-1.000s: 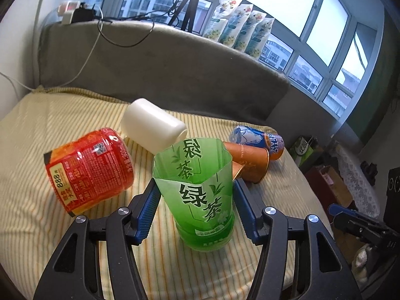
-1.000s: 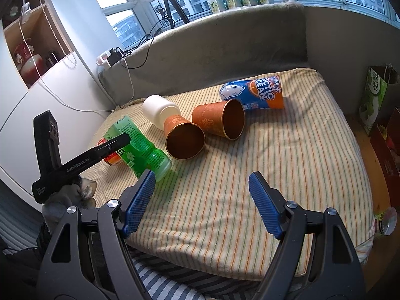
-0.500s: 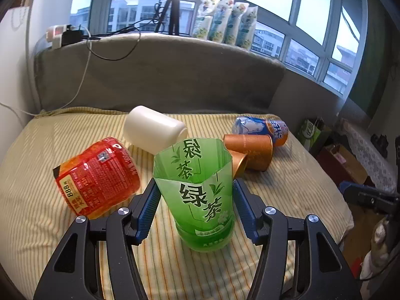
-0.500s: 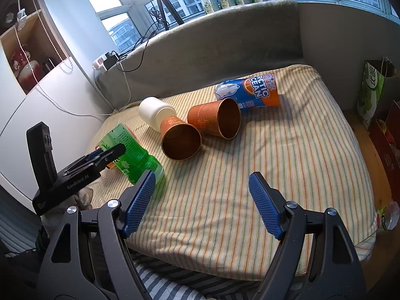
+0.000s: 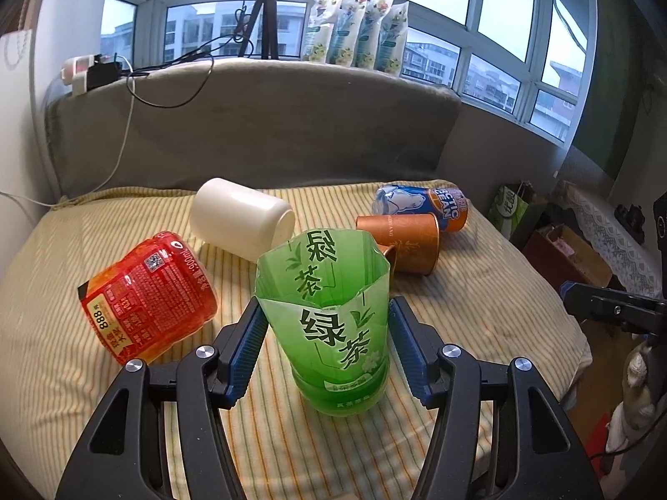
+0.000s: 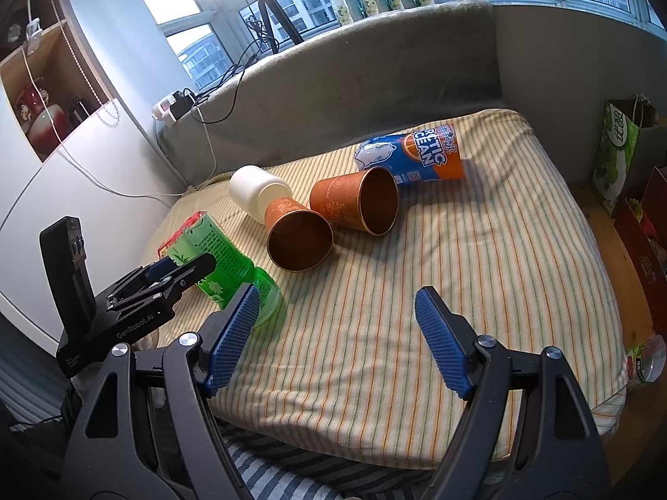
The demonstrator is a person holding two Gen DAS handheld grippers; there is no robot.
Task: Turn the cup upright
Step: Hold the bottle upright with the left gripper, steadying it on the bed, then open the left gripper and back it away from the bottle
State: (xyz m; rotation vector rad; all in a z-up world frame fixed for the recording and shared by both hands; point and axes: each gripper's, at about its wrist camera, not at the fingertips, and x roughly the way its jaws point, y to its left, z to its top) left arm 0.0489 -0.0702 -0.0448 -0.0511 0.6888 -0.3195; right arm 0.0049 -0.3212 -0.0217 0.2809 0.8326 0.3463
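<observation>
Left claw [image 5: 325,348] is clamped on the upright green cup [image 5: 329,325]; right claw [image 6: 335,341] gapes wide, holding nothing. One brown cup [image 5: 385,252] at 1 o'clock is mostly hidden.

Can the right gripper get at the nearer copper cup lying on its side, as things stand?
Probably yes. The right gripper is open and holds nothing, and bare striped bedding lies between it and the copper cup, whose mouth faces it. The left gripper with the green cup sits off to one side.
</observation>
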